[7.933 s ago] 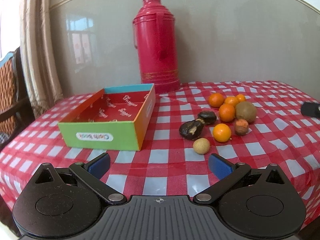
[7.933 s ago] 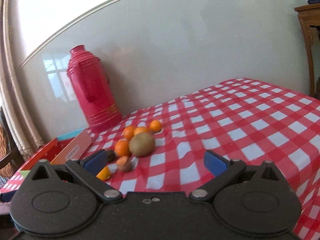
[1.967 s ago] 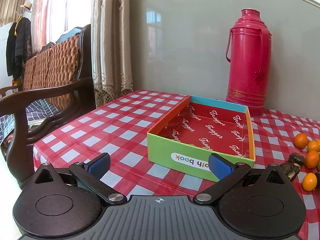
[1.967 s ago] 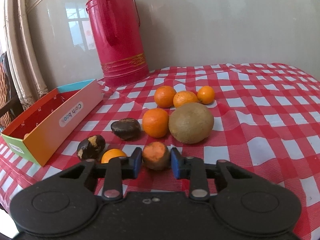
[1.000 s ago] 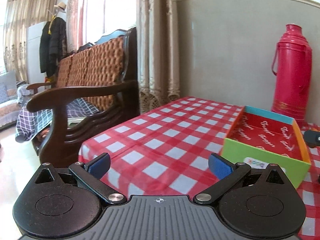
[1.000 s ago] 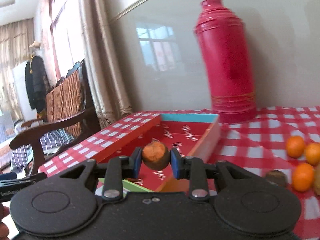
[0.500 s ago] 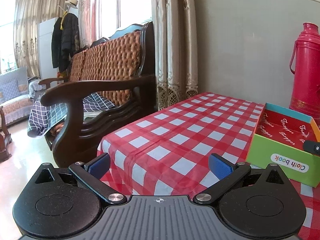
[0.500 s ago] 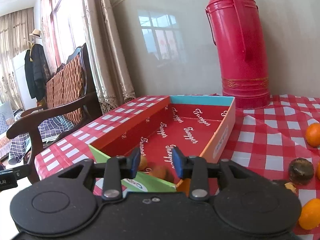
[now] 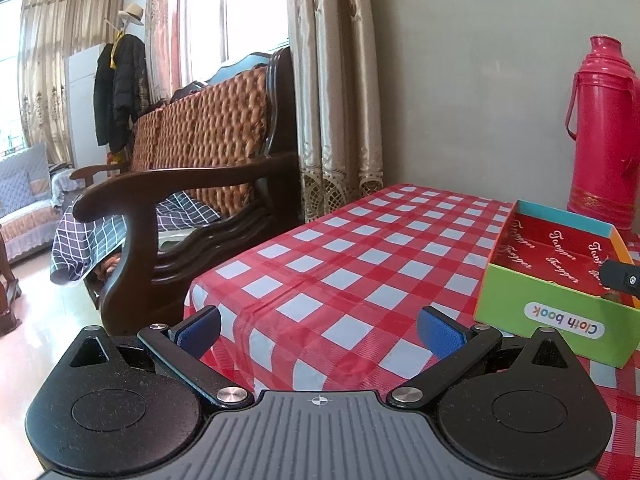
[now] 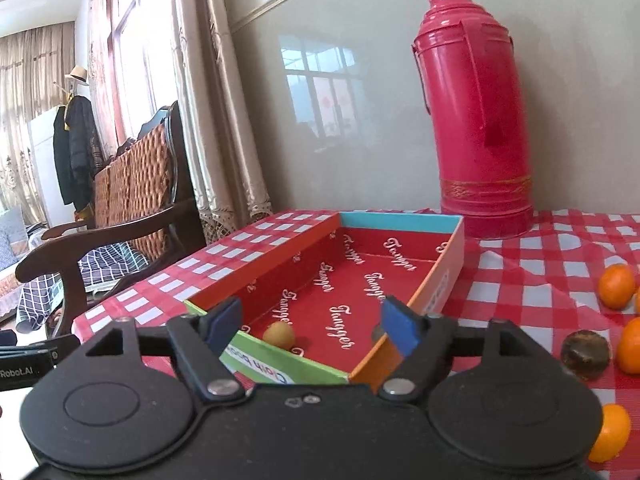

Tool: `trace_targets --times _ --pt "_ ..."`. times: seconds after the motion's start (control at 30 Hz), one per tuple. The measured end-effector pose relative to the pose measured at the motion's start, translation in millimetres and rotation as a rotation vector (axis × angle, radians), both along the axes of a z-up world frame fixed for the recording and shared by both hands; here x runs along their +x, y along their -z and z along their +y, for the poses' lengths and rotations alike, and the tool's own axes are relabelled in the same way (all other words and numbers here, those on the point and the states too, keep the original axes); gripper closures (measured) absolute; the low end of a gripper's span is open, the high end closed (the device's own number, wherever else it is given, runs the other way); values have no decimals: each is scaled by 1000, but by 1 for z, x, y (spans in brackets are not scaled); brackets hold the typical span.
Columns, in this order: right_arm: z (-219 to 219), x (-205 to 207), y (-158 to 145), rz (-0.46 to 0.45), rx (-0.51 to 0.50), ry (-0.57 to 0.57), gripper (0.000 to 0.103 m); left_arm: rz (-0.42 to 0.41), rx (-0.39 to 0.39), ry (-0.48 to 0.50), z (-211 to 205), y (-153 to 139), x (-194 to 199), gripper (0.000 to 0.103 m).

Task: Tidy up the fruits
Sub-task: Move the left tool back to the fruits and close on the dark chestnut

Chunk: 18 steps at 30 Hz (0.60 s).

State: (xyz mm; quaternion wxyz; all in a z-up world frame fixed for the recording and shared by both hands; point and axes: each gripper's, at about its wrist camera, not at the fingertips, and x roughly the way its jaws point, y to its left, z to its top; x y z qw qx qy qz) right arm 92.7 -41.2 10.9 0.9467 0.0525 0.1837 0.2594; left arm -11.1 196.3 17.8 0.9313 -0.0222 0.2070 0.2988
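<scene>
My right gripper [image 10: 312, 322] hovers over the near end of the colourful cardboard box [image 10: 440, 264]. Its jaws are opening and nothing sits between them. A small yellow fruit [image 10: 279, 335] lies on the box's red floor. A round shape, mostly hidden behind the right finger [image 10: 400, 326], lies beside it. Several oranges [image 10: 616, 285] and a dark fruit [image 10: 585, 354] rest on the checked cloth to the right. My left gripper [image 9: 320, 330] stands open and empty at the table's left corner, left of the box [image 9: 556, 312]. The right gripper's tip [image 9: 622, 276] shows over the box.
A tall red thermos [image 10: 476, 120] stands against the wall behind the box. A dark wooden chair with a woven back [image 9: 192, 184] sits just off the table's left edge, by the curtains [image 9: 332, 80]. Red checked cloth [image 9: 360, 248] covers the table.
The right gripper went from shut on the orange-brown fruit to open, and the fruit dropped into the box. The left gripper stayed open and barely moved.
</scene>
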Motion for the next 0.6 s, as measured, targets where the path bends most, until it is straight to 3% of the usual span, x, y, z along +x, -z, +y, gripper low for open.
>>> trace_targets --times 0.23,0.47,0.6 --pt "-28 -17 -12 -89 -10 98 6 -5 0 55 -24 -4 7 0" --pt "-81 -29 -17 -121 -45 281 6 -20 51 182 -74 -8 15 0" --pt "-119 -35 -16 -100 -42 440 6 -28 68 257 -104 -10 18 0"
